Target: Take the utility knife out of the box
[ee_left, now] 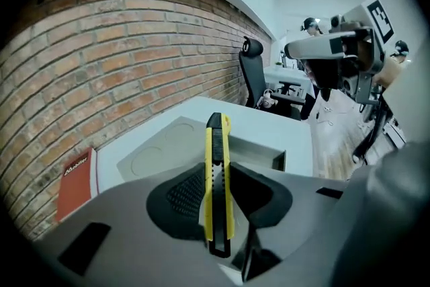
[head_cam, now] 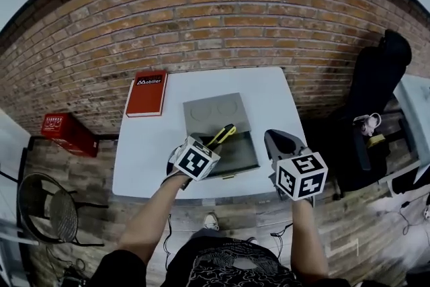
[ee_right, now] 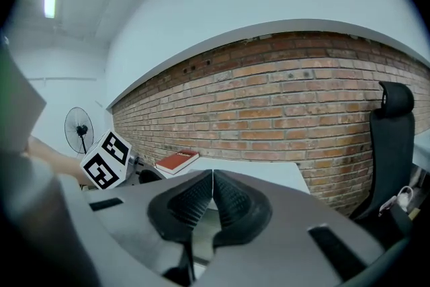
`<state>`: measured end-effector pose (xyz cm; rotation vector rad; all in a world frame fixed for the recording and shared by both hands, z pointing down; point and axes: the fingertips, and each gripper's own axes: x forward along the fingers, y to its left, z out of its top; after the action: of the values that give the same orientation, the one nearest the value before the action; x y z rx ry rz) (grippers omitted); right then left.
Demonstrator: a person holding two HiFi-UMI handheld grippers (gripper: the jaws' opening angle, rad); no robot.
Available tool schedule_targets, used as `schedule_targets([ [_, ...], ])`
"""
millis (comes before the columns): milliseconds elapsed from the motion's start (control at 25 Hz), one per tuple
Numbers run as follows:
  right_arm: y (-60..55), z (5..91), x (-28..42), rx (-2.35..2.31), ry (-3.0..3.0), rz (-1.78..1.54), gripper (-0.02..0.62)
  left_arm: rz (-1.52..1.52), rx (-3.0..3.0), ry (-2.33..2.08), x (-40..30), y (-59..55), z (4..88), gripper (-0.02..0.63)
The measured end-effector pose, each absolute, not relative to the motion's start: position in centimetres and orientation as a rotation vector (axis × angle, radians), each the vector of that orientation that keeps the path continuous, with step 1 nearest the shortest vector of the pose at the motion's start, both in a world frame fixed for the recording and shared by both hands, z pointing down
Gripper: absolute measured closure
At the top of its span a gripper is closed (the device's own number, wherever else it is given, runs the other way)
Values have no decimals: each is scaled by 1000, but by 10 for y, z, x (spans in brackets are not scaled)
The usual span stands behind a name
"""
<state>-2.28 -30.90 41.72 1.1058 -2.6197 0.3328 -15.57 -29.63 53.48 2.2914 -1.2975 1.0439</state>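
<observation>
The utility knife looks like a light, stiff thing of hard plastic. Its slim, smooth sides could slip or swivel in a loose pinch, so the flat faces near the middle of the handle seem the sound place to take it. That is how the left gripper has it. Its ribbed pads are pinched on the two broad faces, with the slider edge facing the camera and the tail end sticking out behind them. The knife appears to be raised just above the open grey box, its tip aimed over the lid. The left forearm reaches in to the box's near edge, gripper tilted downward. To the right of the box the right gripper sits closer to level, its pads pressed together on nothing.
</observation>
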Motion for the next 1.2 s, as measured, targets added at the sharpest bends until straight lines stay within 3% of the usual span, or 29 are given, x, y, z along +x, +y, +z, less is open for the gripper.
schedule_targets([
  [1200,-273,366,-24,867,-2796,178,575,495,2098,-2068,-205,-219,388,479],
])
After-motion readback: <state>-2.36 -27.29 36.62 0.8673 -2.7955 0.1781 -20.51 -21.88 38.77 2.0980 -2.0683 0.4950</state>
